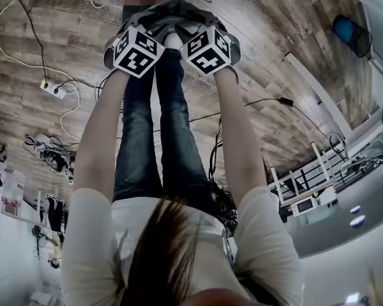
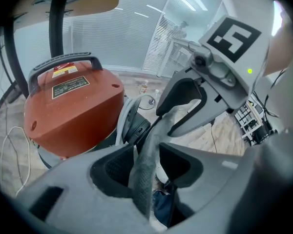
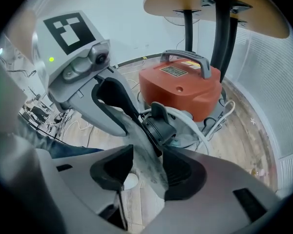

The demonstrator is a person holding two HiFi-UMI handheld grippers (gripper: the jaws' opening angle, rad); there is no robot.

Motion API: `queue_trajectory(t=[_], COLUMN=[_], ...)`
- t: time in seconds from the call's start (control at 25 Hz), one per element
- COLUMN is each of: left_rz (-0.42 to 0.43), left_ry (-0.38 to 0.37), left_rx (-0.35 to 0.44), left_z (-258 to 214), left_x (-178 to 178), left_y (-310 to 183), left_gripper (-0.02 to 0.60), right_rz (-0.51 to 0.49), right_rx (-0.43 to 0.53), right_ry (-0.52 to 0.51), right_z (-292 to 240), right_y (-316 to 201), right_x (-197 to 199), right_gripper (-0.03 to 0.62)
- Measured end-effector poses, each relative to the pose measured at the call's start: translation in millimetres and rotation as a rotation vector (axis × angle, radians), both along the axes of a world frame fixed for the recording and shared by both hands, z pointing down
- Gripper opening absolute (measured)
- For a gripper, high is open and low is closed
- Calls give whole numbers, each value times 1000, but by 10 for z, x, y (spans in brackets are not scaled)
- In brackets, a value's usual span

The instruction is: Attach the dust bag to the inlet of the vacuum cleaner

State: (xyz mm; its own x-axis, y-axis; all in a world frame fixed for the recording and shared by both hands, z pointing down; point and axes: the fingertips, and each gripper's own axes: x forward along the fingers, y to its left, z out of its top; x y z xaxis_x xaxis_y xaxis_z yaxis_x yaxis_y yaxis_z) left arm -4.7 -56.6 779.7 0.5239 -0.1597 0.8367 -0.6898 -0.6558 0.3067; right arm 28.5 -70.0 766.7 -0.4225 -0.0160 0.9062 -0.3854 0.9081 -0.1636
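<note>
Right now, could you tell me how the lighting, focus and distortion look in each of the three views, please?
Head view: strong fisheye bends the wooden floor; evenly lit, sharp. Left gripper view: dark round vignette, red vacuum cleaner clear, the near dust bag soft. Right gripper view: same vignette, blinds bright, the near dust bag slightly blurred.

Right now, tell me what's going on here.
A person stands by a red vacuum cleaner on the floor, a gripper in each hand. A grey dust bag runs between the jaws of the left gripper and the right gripper; both pairs stand apart, not clamped. The bag's far end reaches a black round fitting by the vacuum cleaner.
</note>
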Motion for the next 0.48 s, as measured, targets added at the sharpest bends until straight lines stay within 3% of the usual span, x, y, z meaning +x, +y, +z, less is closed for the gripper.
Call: queue_trajectory(t=[0.2, 0.48], left_rz=[-33, -121], left_ry=[12, 41], left_rx=[24, 52], left_z=[-101, -294], left_x=[0, -46], left_y=[-9, -19], left_gripper=[176, 148], right_rz=[36, 188], right_rx=[2, 11], right_ry=[-17, -55], right_z=[-83, -272], right_y=[24, 38], right_x=[-23, 92], right_gripper=[200, 182])
